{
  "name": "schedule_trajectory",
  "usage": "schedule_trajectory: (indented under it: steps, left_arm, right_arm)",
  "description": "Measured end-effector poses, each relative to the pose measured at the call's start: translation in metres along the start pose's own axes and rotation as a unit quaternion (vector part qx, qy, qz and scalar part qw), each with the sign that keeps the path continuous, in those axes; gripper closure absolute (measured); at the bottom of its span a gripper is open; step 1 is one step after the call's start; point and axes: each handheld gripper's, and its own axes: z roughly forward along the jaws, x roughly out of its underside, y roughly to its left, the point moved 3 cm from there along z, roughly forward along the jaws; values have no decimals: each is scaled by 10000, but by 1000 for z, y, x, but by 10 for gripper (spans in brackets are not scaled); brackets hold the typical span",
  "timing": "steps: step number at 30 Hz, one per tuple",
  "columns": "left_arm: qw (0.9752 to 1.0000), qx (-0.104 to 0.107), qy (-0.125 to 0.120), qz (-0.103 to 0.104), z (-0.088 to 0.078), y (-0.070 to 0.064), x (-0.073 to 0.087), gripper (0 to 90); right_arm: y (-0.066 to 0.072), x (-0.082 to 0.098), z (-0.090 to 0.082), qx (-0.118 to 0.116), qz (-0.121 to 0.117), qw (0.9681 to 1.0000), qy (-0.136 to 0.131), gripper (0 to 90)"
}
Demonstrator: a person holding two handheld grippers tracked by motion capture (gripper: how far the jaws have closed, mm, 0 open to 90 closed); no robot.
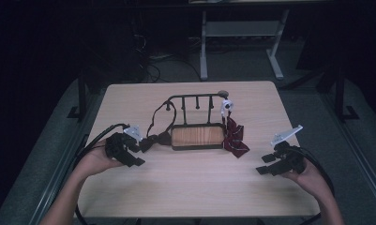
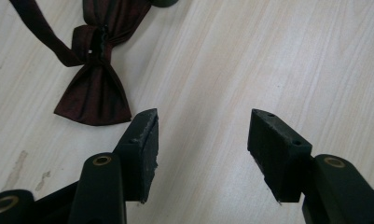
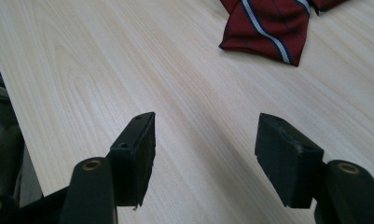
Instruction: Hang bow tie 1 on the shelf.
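A black metal rack with a wooden base (image 1: 197,136) stands mid-table. A dark maroon bow tie (image 2: 93,88) lies on the wood left of the base, its strap looped over the rack's left pegs (image 1: 158,115). A red bow tie with blue-white stripes (image 3: 268,23) hangs from the rack's right end and rests on the table (image 1: 235,138). My left gripper (image 1: 135,152) is open just left of the maroon tie, empty (image 2: 202,140). My right gripper (image 1: 266,164) is open and empty, right of the striped tie (image 3: 205,144).
The light wooden table (image 1: 195,187) has bare room in front of the rack. A white clip or tag (image 1: 226,106) sits at the rack's right top. Beyond the far edge stands a white-legged desk frame (image 1: 242,42) on dark floor with cables.
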Motion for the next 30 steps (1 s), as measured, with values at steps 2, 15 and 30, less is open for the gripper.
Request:
schedule_trajectory:
  steps: [2, 15, 30]
  left_arm:
    - [10000, 5, -17, -9, 2, -1, 1, 431]
    - [10000, 33, -66, -39, 12, -7, 6, 405]
    - [9999, -58, -117, -63, 21, -13, 12, 385]
  right_arm:
    - [0, 0, 0, -1, -3, 10000, 3, 379]
    - [0, 1, 2, 4, -9, 10000, 5, 378]
    - [0, 1, 3, -13, 8, 10000, 14, 378]
